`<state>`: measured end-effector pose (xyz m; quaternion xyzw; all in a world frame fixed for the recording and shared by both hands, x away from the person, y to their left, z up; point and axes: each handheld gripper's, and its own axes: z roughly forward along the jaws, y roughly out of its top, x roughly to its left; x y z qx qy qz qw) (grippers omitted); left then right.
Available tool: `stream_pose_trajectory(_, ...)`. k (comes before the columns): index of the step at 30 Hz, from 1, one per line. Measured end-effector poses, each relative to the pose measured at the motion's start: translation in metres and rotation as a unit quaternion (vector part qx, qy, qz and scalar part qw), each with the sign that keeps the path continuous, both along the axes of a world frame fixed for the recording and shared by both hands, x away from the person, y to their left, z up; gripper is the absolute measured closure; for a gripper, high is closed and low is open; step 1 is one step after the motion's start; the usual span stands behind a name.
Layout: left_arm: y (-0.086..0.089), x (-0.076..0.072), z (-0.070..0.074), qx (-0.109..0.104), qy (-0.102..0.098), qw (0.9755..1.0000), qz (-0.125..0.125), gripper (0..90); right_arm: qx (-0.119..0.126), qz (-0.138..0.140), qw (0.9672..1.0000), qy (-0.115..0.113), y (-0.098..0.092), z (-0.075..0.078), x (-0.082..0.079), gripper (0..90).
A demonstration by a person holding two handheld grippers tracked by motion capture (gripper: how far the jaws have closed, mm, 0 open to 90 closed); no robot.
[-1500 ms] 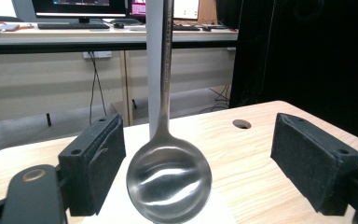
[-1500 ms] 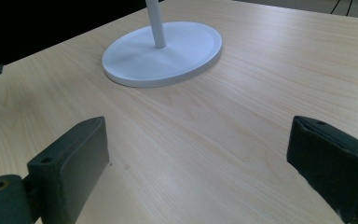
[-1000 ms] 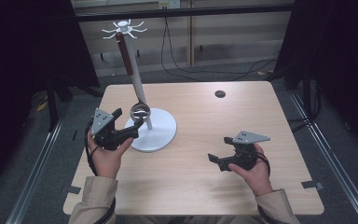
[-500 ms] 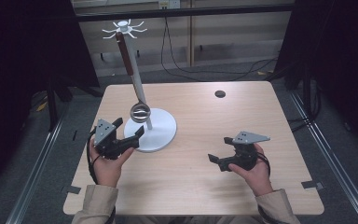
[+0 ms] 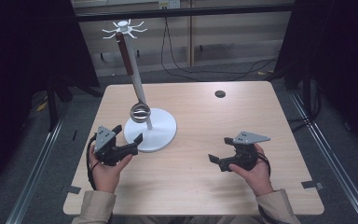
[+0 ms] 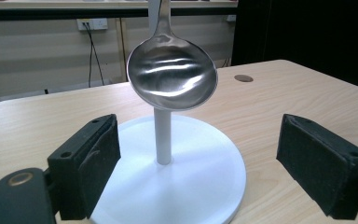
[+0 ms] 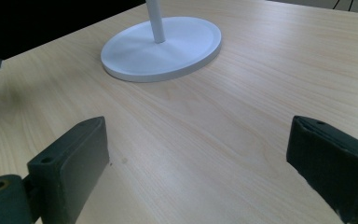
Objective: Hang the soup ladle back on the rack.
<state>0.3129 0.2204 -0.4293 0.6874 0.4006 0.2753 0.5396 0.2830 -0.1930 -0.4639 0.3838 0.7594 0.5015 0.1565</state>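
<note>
Backed off toward the near-left since a moment ago, my left claw (image 5: 129,140) gapes empty, facing the hanging ladle (image 6: 171,69) on its white stand (image 5: 161,133); next I judge a forward reach to its bowl, while my right claw (image 5: 221,153) hovers wide open, empty.

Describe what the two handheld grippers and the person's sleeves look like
Both the left gripper and the right gripper are black, each topped by a grey three-cornered plate with small holes. Their jaws are blocky, with dark padded faces. A black cable loops from each. The person's sleeves are beige.
</note>
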Motion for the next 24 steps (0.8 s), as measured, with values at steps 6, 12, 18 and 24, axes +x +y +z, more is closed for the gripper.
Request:
stream_pose_trajectory(6, 0.0, -0.004, -0.006, 0.0, 0.007, 1.0, 0.0, 13.1, -0.004, 0.002, 1.0, 0.002, -0.001, -0.001, -0.001, 5.3)
stream_pose_trajectory(12, 0.0, -0.008, -0.014, 0.004, 0.016, 0.9998, -0.009, 12.9, -0.01, 0.002, 0.9999, 0.006, -0.004, -0.005, -0.002, 5.3)
stream_pose_trajectory(18, -0.003, -0.008, -0.022, -0.005, 0.027, 0.9995, -0.017, 12.8, -0.014, 0.005, 0.9999, 0.003, -0.004, -0.005, -0.004, 5.3)
stream_pose_trajectory(24, -0.003, -0.007, -0.021, -0.008, 0.027, 0.9995, -0.013, 12.4, -0.016, 0.007, 0.9998, 0.003, -0.006, -0.006, -0.007, 5.4)
